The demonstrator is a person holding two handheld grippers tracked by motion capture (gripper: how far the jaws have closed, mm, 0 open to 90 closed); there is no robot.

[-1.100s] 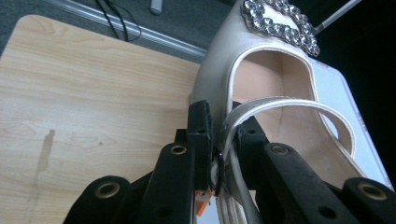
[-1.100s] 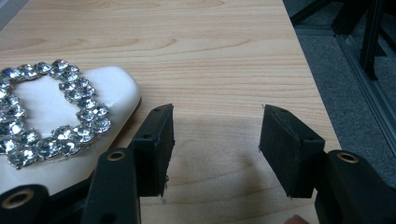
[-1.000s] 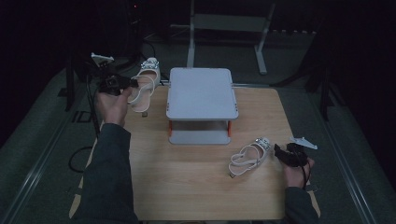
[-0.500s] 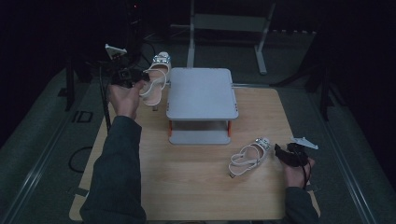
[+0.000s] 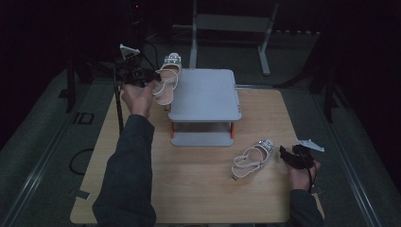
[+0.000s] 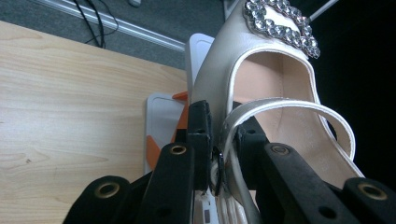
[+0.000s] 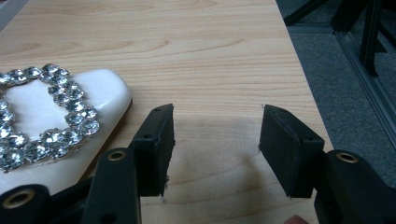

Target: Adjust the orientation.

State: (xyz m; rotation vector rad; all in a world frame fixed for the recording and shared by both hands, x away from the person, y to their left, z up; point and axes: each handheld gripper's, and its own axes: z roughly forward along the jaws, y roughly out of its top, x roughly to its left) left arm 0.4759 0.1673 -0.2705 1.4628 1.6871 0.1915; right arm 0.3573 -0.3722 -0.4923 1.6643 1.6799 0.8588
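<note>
Holding 1 cream sandal [image 5: 164, 85] in the air with the left gripper [image 5: 150, 81], beyond the table's far left corner and just left of the grey 2-level rack [image 5: 204, 94]. Jaws pinched on the sandal's thin strap [image 6: 225, 140] near the heel end, as seen in the left gripper view, with the strap running between both pads. Toe pointing away from the person, with its rhinestone buckle [image 6: 279, 22] at the far end. Sandal hanging clear of the wooden table [image 5: 189, 189], close to the rack's top shelf but not resting on it.

Lying flat on the table near the front right: sandal number 2 [image 5: 249, 159], toe and sparkly buckle [image 7: 42, 116] pointing toward the right gripper [image 5: 287, 153]. Resting low beside that shoe, the right gripper, jaws spread wide with bare table between the 2 pads [image 7: 156, 149] and nothing gripped. Left pad just beside the toe of sandal number 2; touching or not cannot be told.

Standing mid-table toward the far edge, the rack, with orange posts [image 5: 172, 128] between its 2 shelves, both shelves bare. Stretching along the table's left side, a dark sleeve [image 5: 127, 175] up to the lifted gripper.
</note>
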